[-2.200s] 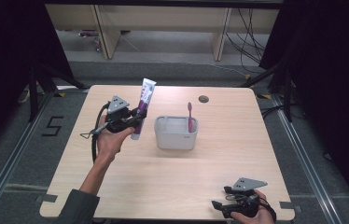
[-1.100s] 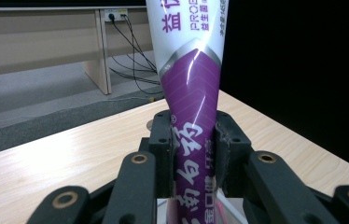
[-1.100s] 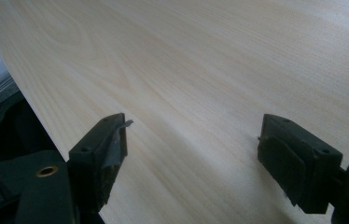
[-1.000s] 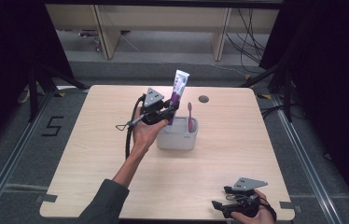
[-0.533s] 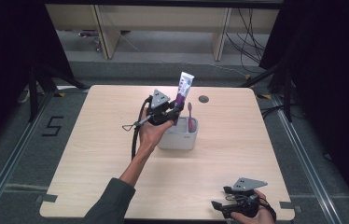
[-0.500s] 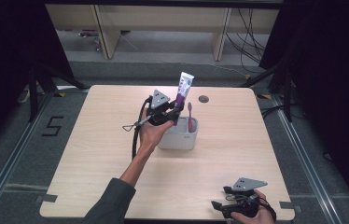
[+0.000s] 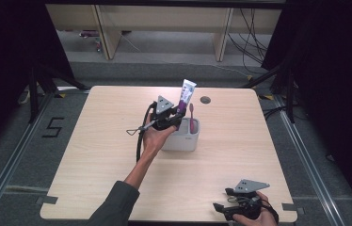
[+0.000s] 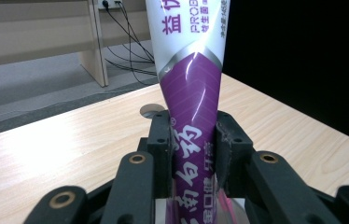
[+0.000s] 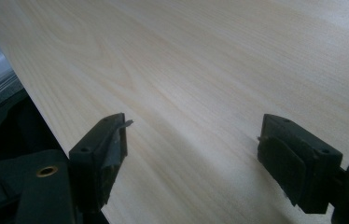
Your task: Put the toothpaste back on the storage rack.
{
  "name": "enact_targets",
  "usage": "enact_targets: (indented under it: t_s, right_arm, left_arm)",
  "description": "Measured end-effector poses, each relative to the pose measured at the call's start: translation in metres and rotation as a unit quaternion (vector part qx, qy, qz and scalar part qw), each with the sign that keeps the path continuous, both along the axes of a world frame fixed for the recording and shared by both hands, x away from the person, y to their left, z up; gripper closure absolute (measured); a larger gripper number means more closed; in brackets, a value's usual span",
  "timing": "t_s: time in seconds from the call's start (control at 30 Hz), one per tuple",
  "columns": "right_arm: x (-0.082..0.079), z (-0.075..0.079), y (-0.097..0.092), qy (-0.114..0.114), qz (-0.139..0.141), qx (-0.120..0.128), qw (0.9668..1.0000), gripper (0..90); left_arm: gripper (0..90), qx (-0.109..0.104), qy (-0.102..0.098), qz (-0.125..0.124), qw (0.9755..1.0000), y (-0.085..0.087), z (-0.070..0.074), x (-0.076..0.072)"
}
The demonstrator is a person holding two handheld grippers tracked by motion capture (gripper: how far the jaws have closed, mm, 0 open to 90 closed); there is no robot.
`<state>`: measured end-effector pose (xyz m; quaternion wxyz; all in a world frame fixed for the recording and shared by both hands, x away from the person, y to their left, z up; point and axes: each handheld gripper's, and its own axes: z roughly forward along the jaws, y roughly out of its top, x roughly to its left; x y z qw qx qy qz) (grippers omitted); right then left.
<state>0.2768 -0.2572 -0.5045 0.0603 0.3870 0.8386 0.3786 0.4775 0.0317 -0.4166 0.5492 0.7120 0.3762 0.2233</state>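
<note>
Since the earliest frame the left gripper [image 7: 173, 118] has carried the tube [image 7: 185, 97] from the tabletop's [image 7: 94, 155] left-centre across to the bin [image 7: 182, 140] and lowered it; the right gripper [image 7: 224, 208] has not shifted. One purple-and-white tube stands upright, flat crimped end up, clamped between the left gripper's two fingers [image 8: 161, 140], which press on its purple lower half on both sides, as the left gripper view shows. From above, the tube's lower end is at the bin's far left corner; whether it touches the bin's floor cannot be told. One grey rectangular bin sits near the middle of the tabletop, slightly toward the far edge. One pink toothbrush [image 7: 192, 118] stands in it, leaning at its far right side, just beside the tube. One dark round hole [image 7: 205, 100] lies near the far edge, behind the bin. The right gripper rests at the near right corner, well apart from the bin, its two fingers [image 9: 105, 151] spread wide with bare wood between them.
</note>
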Motion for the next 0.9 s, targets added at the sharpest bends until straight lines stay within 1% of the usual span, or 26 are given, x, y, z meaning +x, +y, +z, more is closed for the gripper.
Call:
enact_targets:
  t_s: [0.03,0.1,0.13,0.17,0.2,0.23,0.27,0.3,0.33,0.37,0.43,0.47,0.53,0.57,0.6,0.63,0.67,0.7,0.73,0.77,0.87,0.9]
  right_arm:
    - [0.000,0.000,0.000,-0.001,0.001,0.000,1.0000,24.7]
    - [0.000,0.000,0.000,-0.003,0.002,-0.001,1.0000,24.7]
    - [0.002,0.000,0.000,-0.010,0.011,-0.001,0.9999,24.7]
    - [0.002,-0.001,-0.001,-0.012,0.012,-0.001,0.9999,24.7]
    - [-0.001,0.000,0.001,0.005,-0.003,0.001,1.0000,24.6]
    - [-0.001,0.000,0.001,0.005,-0.003,0.001,1.0000,24.6]
    - [0.001,0.000,0.000,-0.008,0.006,-0.003,0.9999,24.6]
    - [0.001,0.000,-0.001,-0.011,0.009,-0.004,0.9999,24.6]
    - [0.001,0.000,-0.001,-0.011,0.009,-0.004,0.9999,24.7]
    - [-0.001,0.000,0.001,0.006,-0.003,0.000,1.0000,24.7]
    - [-0.001,0.000,0.001,0.007,-0.003,0.001,1.0000,24.6]
    - [0.001,0.000,-0.001,-0.012,0.008,-0.006,0.9999,24.6]
    - [0.002,0.000,-0.001,-0.012,0.008,-0.005,0.9999,24.6]
    - [0.000,0.000,0.000,-0.001,0.004,-0.001,1.0000,24.6]
    - [0.000,0.000,0.000,0.000,0.004,-0.002,1.0000,24.7]
    - [0.000,0.000,0.000,0.000,0.004,-0.002,1.0000,24.6]
    - [0.002,0.000,-0.001,-0.012,0.009,-0.006,0.9999,24.6]
    - [0.002,-0.001,0.000,-0.008,0.010,-0.003,0.9999,24.7]
    - [0.000,0.000,0.001,0.002,0.001,0.000,1.0000,24.7]
    - [0.001,-0.001,0.000,-0.002,0.005,-0.001,1.0000,24.6]
    - [0.001,0.000,0.000,-0.003,0.004,0.000,1.0000,24.6]
    - [0.000,0.000,0.000,0.000,0.001,-0.001,1.0000,24.6]
  left_arm:
    - [70.2,0.001,0.002,0.000,1.0000,0.000,-0.001,0.000]
    - [70.0,0.010,0.003,-0.003,0.9999,0.000,-0.003,0.000]
    - [69.9,0.011,0.004,-0.003,0.9999,0.000,-0.004,0.000]
    - [69.9,0.012,0.004,-0.003,0.9999,0.000,-0.005,0.000]
    - [69.8,0.010,0.005,-0.004,0.9999,-0.001,-0.006,0.000]
    - [69.8,0.014,0.007,-0.004,0.9999,-0.001,-0.007,0.000]
    - [69.8,0.018,0.009,-0.007,0.9998,-0.001,-0.008,0.000]
    - [69.8,0.021,0.009,-0.008,0.9997,-0.001,-0.009,0.000]
    - [69.7,0.021,0.009,-0.007,0.9997,-0.001,-0.010,-0.001]
    - [69.8,0.022,0.012,-0.008,0.9997,0.000,-0.011,-0.001]
    - [69.8,0.024,0.013,-0.008,0.9996,0.000,-0.012,-0.002]
    - [69.8,0.029,0.014,-0.010,0.9994,0.000,-0.013,-0.002]
    - [69.7,0.030,0.015,-0.010,0.9994,0.001,-0.014,-0.002]
    - [69.6,0.029,0.017,-0.009,0.9994,0.001,-0.015,-0.002]
    - [69.6,0.031,0.018,-0.010,0.9993,0.001,-0.015,-0.002]
    - [69.6,0.036,0.019,-0.012,0.9991,0.001,-0.015,-0.003]
    - [69.5,0.039,0.019,-0.012,0.9990,0.001,-0.015,-0.003]
    - [69.4,0.039,0.016,-0.011,0.9990,0.001,-0.016,-0.003]
    - [69.4,0.041,0.017,-0.009,0.9990,0.002,-0.016,-0.003]
    - [69.3,0.041,0.018,-0.009,0.9990,0.002,-0.016,-0.004]
    - [68.8,0.047,0.014,-0.010,0.9987,0.003,-0.017,-0.006]
    - [68.2,0.048,0.015,-0.009,0.9987,0.004,-0.018,-0.007]
